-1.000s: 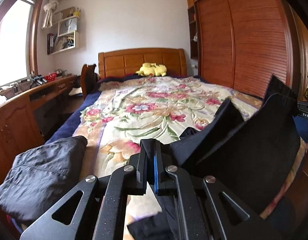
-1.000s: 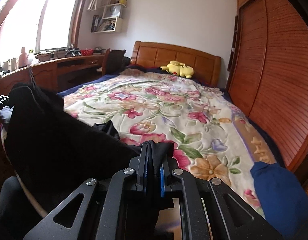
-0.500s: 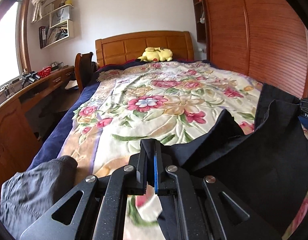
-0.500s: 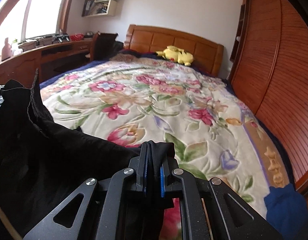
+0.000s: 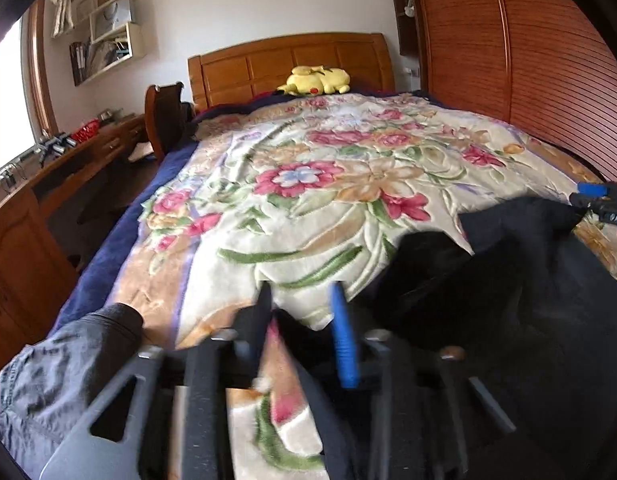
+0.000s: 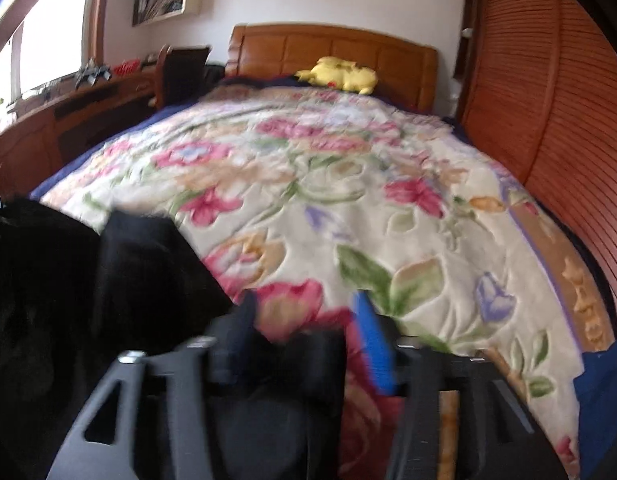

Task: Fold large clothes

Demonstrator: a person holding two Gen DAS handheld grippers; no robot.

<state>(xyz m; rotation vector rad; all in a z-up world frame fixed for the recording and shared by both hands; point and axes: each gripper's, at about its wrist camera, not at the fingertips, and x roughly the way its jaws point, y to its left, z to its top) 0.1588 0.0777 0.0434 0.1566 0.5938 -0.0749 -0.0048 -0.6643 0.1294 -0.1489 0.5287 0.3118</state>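
Fabric of the black garment, heaped at the bed's foot edge, looked soft and limp; corners seemed best to pinch. Left gripper and right gripper both gaped, released.

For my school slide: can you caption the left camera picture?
Open left gripper above a black garment lying on the floral blanket.

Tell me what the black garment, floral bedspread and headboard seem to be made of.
Black garment: soft matte fabric, draping in loose folds; fibre unclear. Floral bedspread: looks like plush fleece, with a sculpted, raised pile around the flowers. Headboard: orange-brown panelled wood, lightly glossy, likely varnished.
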